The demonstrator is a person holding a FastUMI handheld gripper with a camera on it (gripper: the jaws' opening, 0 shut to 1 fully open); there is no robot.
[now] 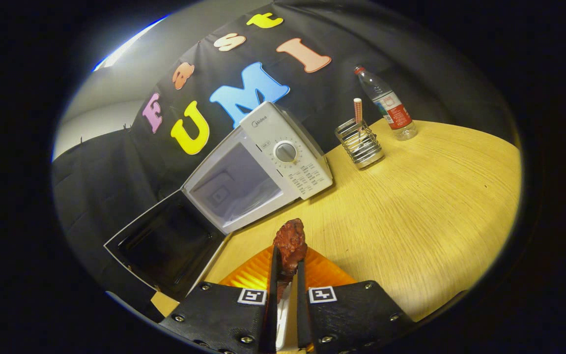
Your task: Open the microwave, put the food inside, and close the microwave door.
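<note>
**Food pinched, door open, carry ahead**

My claw [286, 275] pinches the food [290, 243], a dark glazed piece sticking up past the fingertips above an orange plate [248, 273] on the counter [410, 196]. The microwave [258, 167] sits far left, its door [165, 243] swung open. I judge the grip narrow: a tilt during the carry could drop the food, or I could clip the door.

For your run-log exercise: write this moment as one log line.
stage: carrying food | gripper: shut on chicken piece | microwave: door open, cavity empty | below: orange plate
</note>
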